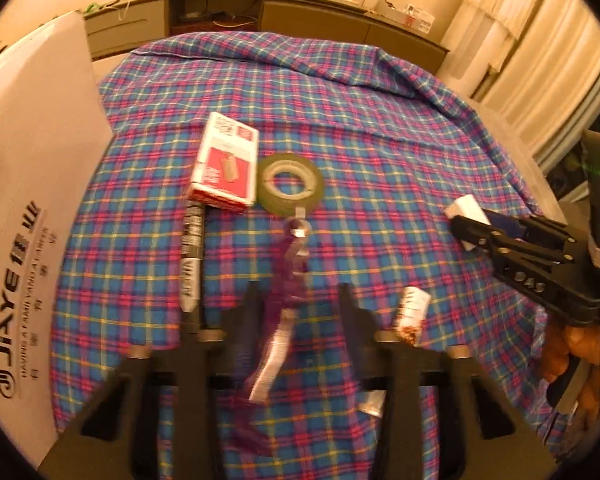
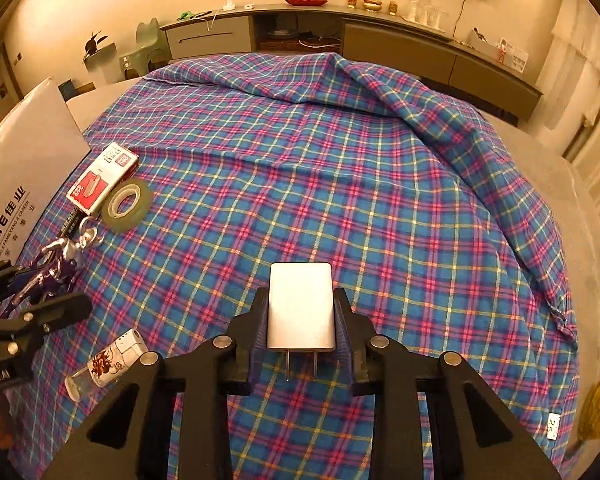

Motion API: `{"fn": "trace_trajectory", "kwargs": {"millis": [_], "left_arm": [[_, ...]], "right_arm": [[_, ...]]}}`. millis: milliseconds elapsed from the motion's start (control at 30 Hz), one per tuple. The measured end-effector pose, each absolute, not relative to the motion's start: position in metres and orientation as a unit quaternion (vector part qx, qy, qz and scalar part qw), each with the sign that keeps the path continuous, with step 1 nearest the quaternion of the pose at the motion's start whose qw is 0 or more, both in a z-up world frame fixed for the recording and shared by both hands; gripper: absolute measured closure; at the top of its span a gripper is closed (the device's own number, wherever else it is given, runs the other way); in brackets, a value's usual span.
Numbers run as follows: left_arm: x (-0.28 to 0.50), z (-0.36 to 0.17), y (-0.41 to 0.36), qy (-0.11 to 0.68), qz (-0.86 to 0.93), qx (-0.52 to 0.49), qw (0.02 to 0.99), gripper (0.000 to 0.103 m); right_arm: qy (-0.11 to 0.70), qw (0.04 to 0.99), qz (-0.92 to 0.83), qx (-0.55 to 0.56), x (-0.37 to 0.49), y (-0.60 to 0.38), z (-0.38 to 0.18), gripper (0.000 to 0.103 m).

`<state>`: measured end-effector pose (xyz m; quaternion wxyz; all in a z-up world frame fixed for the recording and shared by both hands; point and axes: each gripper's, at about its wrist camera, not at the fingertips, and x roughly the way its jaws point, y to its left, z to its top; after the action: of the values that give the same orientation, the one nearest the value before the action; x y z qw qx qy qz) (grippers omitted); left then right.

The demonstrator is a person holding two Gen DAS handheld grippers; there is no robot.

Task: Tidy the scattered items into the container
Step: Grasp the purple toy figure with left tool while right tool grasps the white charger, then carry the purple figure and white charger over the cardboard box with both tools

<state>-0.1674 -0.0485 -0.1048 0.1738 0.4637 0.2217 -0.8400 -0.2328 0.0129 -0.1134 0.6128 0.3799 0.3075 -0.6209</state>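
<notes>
Where right tongs clamp: white charger (prongs rearward), smooth, rounded.

Home living room, indicated by a long low sideboard set with ornaments, curtained window, and plaid-covered table.

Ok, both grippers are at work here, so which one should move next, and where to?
Probably carry the right gripper, clamped on the white charger, left to the white box. The left gripper is open around the purple keychain, not yet gripping.
</notes>
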Motion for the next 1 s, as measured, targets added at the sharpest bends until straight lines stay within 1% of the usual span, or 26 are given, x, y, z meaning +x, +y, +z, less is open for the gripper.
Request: {"fn": "trace_trajectory", "kwargs": {"millis": [33, 67, 333, 567, 1000], "left_arm": [[-0.166, -0.105, -0.051, 0.225, -0.840, 0.464, 0.170, 0.085], [-0.164, -0.105, -0.054, 0.232, -0.839, 0.463, 0.166, 0.086], [-0.161, -0.099, -0.050, 0.227, -0.849, 0.450, 0.158, 0.087], [-0.159, -0.079, -0.040, 0.214, -0.864, 0.433, 0.142, 0.087], [-0.146, -0.060, -0.040, 0.218, -0.871, 0.418, 0.141, 0.087]], "right_arm": [[0.304, 0.615, -0.619, 0.383, -0.235, 0.014, -0.113, 0.071], [0.301, 0.616, -0.616, 0.387, -0.236, 0.014, -0.113, 0.071], [0.283, 0.629, -0.598, 0.409, -0.240, 0.016, -0.113, 0.071], [0.255, 0.640, -0.584, 0.429, -0.246, 0.021, -0.107, 0.071], [0.253, 0.658, -0.566, 0.427, -0.218, 0.040, -0.095, 0.071]]}}
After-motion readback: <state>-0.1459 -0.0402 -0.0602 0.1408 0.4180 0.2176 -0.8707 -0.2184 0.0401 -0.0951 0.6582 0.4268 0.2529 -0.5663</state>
